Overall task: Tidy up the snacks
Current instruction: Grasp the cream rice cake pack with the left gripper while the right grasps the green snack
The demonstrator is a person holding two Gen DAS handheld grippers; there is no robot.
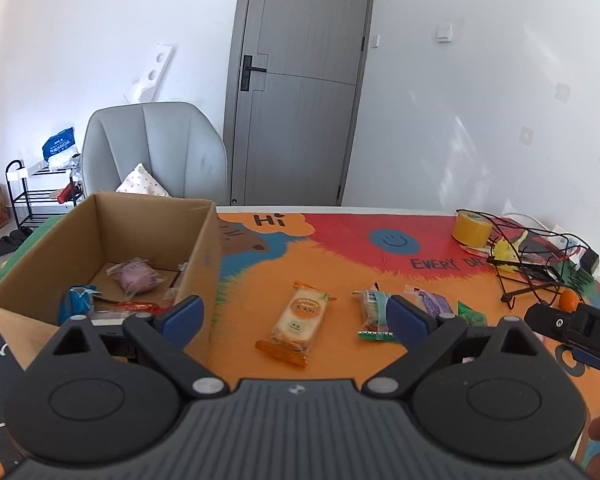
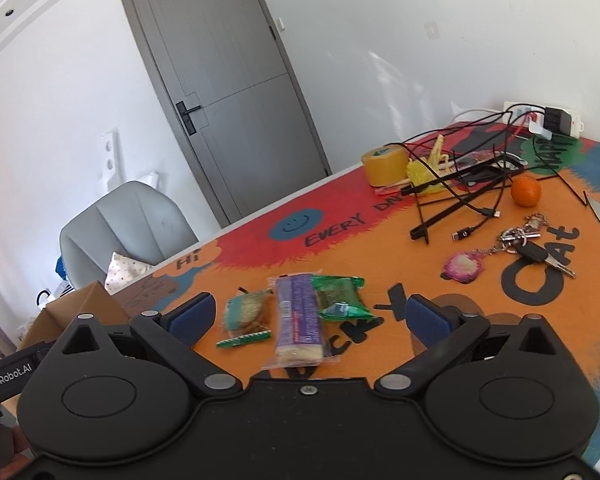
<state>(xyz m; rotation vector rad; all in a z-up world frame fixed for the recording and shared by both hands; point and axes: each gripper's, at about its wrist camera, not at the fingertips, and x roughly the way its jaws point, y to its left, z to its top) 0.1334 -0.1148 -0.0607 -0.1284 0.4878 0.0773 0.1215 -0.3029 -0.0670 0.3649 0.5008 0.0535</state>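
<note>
both hand-held tools are spread wide and hold nothing. the left gripper (image 1: 294, 314) hovers over the orange-wrapped rectangular cracker packet (image 1: 298, 322), which lies flat on the colourful printed mat (image 1: 340, 264) just beside the open brown cardboard box (image 1: 204, 240). the right gripper (image 2: 308, 316) points at the purple plastic snack bar (image 2: 298, 316), wedged between a beige seed cake (image 2: 246, 312) and a green foil packet (image 2: 338, 296). closing there could pinch a neighbour too, or the slick wrapper could slip.
</note>
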